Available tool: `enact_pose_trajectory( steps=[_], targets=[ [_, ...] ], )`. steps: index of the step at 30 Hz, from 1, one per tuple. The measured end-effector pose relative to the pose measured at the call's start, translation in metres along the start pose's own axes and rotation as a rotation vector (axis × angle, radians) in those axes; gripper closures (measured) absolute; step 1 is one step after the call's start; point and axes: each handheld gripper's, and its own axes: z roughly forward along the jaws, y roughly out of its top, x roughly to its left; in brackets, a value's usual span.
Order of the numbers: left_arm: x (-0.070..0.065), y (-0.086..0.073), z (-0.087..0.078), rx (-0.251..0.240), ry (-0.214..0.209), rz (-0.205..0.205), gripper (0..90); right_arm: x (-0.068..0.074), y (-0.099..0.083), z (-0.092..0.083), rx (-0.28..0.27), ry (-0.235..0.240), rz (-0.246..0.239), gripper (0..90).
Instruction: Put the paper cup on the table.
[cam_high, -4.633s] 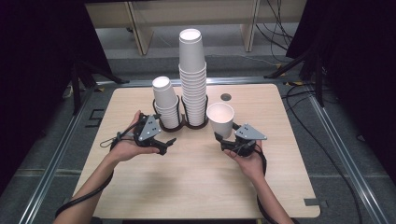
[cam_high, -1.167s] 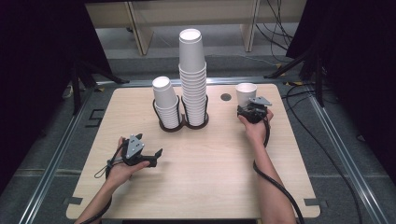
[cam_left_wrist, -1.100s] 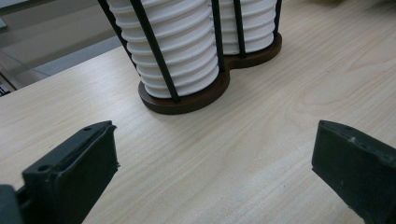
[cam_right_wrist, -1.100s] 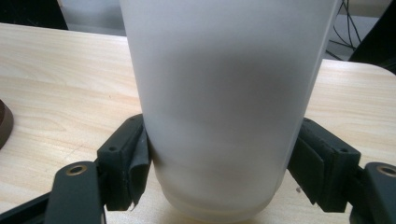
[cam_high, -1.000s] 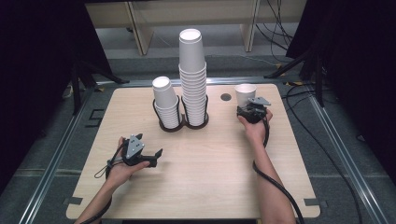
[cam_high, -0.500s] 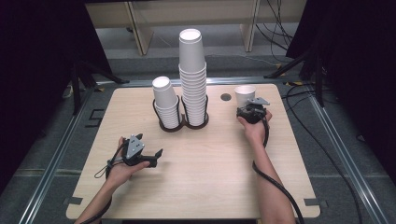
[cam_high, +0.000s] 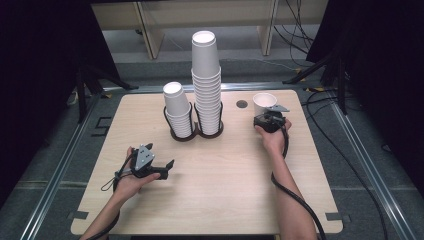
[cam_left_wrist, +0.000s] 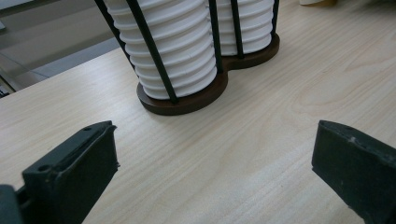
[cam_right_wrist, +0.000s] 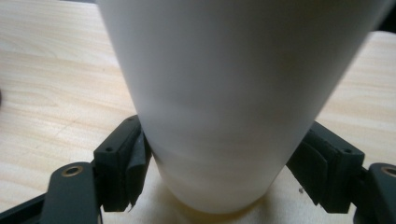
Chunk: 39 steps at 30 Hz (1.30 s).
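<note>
A single white paper cup (cam_high: 264, 103) stands upright on the wooden table (cam_high: 225, 190) at the far right. My right gripper (cam_high: 265, 118) is shut on its lower part. In the right gripper view both jaws press the sides of the cup (cam_right_wrist: 224, 93), and its base rests on the wood. Two stacks of white cups sit in a dark wire holder (cam_high: 196, 131) at the table's middle back: a short stack (cam_high: 177, 109) and a tall stack (cam_high: 206, 80). My left gripper (cam_high: 166, 169) rests open at the front left, nothing between its jaws, facing the holder (cam_left_wrist: 187, 100).
A small dark round hole (cam_high: 242, 104) lies in the tabletop just left of the single cup. Metal rails run along both sides of the table. Cables trail on the floor at the right. Bare wood (cam_left_wrist: 243, 154) lies between the left gripper and the holder.
Since the earliest frame the right gripper has carried the cup from the table's middle to the far right, and the left gripper drew back toward the front left. Over the last second nothing moved.
</note>
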Motion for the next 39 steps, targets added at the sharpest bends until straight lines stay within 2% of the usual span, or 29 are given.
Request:
enact_pose_trajectory(
  steps=[1,2,5,6,7,8,9,11,12,13,15,16,17,19,20,21,22,23,24,25,29,30,31,33,34,35,36,37,39],
  targets=[
    [0.0,0.0,0.0,0.0,0.0,0.0,0.0,0.001,-0.001,0.001,0.001,-0.016,0.007,24.8],
    [0.0,0.0,0.0,0.0,0.0,0.001,0.0,0.0,-0.001,-0.002,0.009,0.003,0.011,24.3],
    [0.0,-0.001,0.001,-0.001,0.0,0.0,0.0,0.002,-0.004,-0.005,0.036,0.002,0.062,14.9],
    [-0.001,-0.001,0.001,-0.001,0.0,0.002,0.0,0.0,-0.004,-0.006,0.048,0.015,0.045,16.6],
    [-0.001,-0.001,0.0,-0.001,-0.001,0.002,0.0,0.004,-0.005,-0.007,0.045,0.009,0.081,16.9],
    [-0.001,-0.001,0.001,-0.005,-0.001,0.001,0.0,0.0,-0.006,-0.008,0.054,0.025,0.038,14.9],
    [-0.001,-0.001,0.0,-0.004,-0.001,0.001,0.0,0.001,-0.007,-0.008,0.053,0.011,0.047,15.7],
    [-0.001,0.0,-0.002,0.006,0.005,-0.001,0.0,0.001,-0.007,-0.013,0.065,0.021,0.045,15.3],
    [-0.001,-0.001,0.0,-0.008,0.007,-0.006,0.0,0.0,-0.009,-0.014,0.052,0.03,0.04,15.4],
    [0.0,-0.001,-0.001,0.001,0.008,-0.003,0.0,0.001,-0.01,-0.016,0.057,0.019,0.049,15.3],
    [0.0,-0.001,-0.001,0.0,0.009,-0.005,0.0,-0.001,-0.012,-0.02,0.057,0.018,0.032,15.3],
    [0.0,-0.001,-0.001,-0.006,0.007,-0.006,0.0,0.001,-0.014,-0.022,0.057,0.025,0.051,15.3],
    [0.0,-0.001,-0.002,0.004,0.01,-0.005,0.0,0.0,-0.015,-0.025,0.067,0.024,0.034,15.3],
    [0.0,-0.001,-0.002,0.003,0.011,-0.006,0.0,0.0,-0.018,-0.03,0.072,0.022,0.033,15.3],
    [0.0,-0.001,-0.003,0.003,0.012,-0.005,0.0,0.003,-0.019,-0.034,0.089,0.019,0.07,15.3],
    [0.0,-0.001,-0.003,0.003,0.011,-0.004,0.0,0.0,-0.021,-0.034,0.064,0.034,0.038,15.3],
    [0.001,-0.002,-0.002,-0.006,0.007,-0.006,0.0,-0.001,-0.022,-0.038,0.066,0.036,0.031,15.3],
    [0.001,-0.002,-0.002,-0.007,0.013,-0.005,0.0,-0.002,-0.025,-0.041,0.063,0.019,0.02,15.3],
    [0.002,-0.003,-0.003,-0.003,0.01,-0.006,0.0,-0.001,-0.026,-0.045,0.08,0.019,0.029,15.3],
    [0.002,-0.003,-0.003,-0.003,0.012,-0.009,0.0,-0.001,-0.027,-0.048,0.074,0.028,0.01,15.3],
    [0.002,-0.003,-0.004,-0.003,0.017,-0.011,0.0,0.001,-0.035,-0.061,0.048,0.03,0.0,15.3],
    [0.003,-0.004,-0.004,-0.004,0.018,-0.01,0.0,0.004,-0.037,-0.067,0.066,0.025,0.023,15.3],
    [0.003,-0.004,-0.005,0.006,0.021,-0.008,0.0,0.007,-0.039,-0.07,0.056,0.025,0.044,15.3],
    [0.003,-0.004,-0.004,0.004,0.022,-0.01,0.0,0.008,-0.043,-0.08,0.059,0.03,0.031,15.3],
    [0.003,-0.005,-0.004,-0.001,0.022,-0.012,0.0,0.006,-0.046,-0.083,0.037,0.039,0.001,15.3],
    [0.004,-0.005,-0.004,-0.002,0.022,-0.012,0.0,0.009,-0.048,-0.09,0.05,0.037,0.036,15.3],
    [0.003,-0.005,-0.005,0.006,0.028,-0.014,0.0,0.01,-0.051,-0.094,0.032,0.044,0.038,15.3],
    [0.004,-0.005,-0.005,0.006,0.029,-0.016,0.0,0.009,-0.054,-0.096,0.013,0.029,0.008,15.3],
    [0.004,-0.005,-0.004,-0.002,0.024,-0.016,0.0,0.012,-0.058,-0.109,0.037,0.047,0.036,15.3]
  ],
)
